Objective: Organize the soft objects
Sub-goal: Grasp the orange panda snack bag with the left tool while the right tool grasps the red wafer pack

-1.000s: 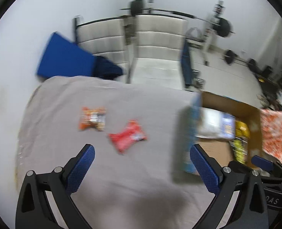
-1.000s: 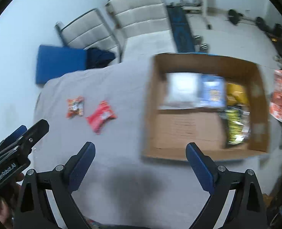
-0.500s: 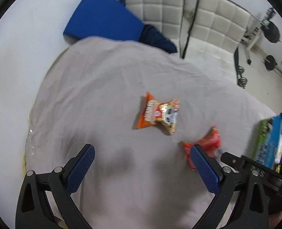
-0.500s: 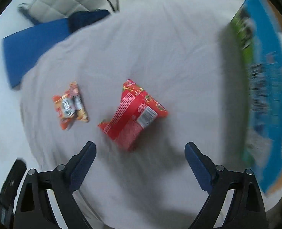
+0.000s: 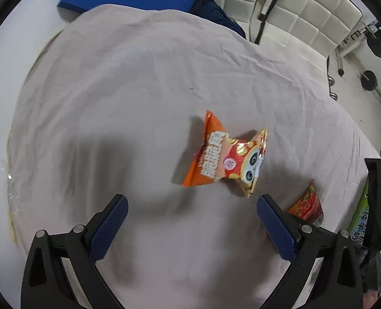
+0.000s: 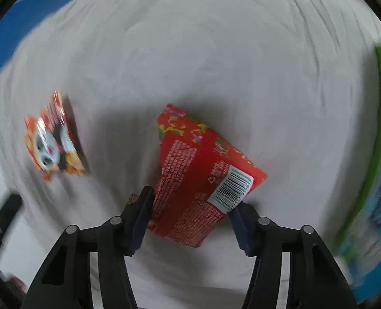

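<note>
Wrinkled grey cloth [image 5: 128, 82] covers the table. On it the red packet [image 6: 203, 180] is straddled by the parted right gripper [image 6: 190, 216], not yet pinched; closure is best made gently. An orange packet [image 5: 224, 157] is approached by the wide-open left gripper [image 5: 190, 224].

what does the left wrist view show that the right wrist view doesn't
Only the left wrist view shows the white tufted chairs, the barbell weights and the left hand-held gripper, open above bare sheet. Only the right wrist view shows the red packet's barcode and the right hand-held gripper closing around it. Both show the orange panda snack packet, the red snack packet and the grey sheet.
</note>
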A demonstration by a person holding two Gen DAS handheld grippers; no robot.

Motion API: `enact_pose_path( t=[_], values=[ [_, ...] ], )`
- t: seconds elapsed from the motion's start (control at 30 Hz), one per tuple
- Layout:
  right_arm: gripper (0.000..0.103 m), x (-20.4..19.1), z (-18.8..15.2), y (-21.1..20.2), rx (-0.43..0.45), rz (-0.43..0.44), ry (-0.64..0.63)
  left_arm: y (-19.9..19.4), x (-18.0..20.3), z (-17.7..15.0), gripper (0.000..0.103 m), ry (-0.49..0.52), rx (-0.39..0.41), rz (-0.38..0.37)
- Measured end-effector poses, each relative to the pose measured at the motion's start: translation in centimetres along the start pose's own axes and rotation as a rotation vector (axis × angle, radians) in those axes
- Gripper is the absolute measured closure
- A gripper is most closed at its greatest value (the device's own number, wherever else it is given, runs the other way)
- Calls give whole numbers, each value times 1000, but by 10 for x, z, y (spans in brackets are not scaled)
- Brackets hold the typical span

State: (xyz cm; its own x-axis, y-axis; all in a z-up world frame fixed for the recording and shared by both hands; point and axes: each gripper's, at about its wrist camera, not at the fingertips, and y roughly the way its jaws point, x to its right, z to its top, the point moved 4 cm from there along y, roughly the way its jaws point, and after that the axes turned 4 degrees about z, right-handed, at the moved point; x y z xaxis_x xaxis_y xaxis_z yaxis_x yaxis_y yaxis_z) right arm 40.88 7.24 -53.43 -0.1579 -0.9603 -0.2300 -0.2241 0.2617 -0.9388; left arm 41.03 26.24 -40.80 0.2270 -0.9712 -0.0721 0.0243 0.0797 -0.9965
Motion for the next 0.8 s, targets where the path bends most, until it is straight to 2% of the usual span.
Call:
enact_pose_path(
  t=[0.1, 0.23, 0.3, 0.33, 0.53, 0.7, 0.77, 0.8],
  values=[
    [48, 0, 4, -4, 4, -154, -126, 6, 7, 8, 1, 16, -20, -32],
    [43, 0, 7, -8, 6, -227, -184, 21, 22, 20, 1, 62, -64, -65],
    [31, -1, 7, -8, 22, -236, -194, 30, 31, 26, 1, 92, -79, -66],
    [29, -4, 4, -5, 21, -232, -189, 36, 35, 29, 1, 107, -88, -61],
    [28, 2, 6, 5, -8, -200, -138, 65, 55, 35, 1, 159, -131, -36],
    [28, 3, 5, 12, -19, -194, -115, 75, 65, 34, 1, 191, -119, -6],
    [28, 5, 4, 13, -20, -194, -108, 75, 66, 34, 11, 190, -113, -5],
    [28, 4, 13, 16, -21, -195, -103, 76, 65, 34, 24, 190, -108, 0]
  ],
)
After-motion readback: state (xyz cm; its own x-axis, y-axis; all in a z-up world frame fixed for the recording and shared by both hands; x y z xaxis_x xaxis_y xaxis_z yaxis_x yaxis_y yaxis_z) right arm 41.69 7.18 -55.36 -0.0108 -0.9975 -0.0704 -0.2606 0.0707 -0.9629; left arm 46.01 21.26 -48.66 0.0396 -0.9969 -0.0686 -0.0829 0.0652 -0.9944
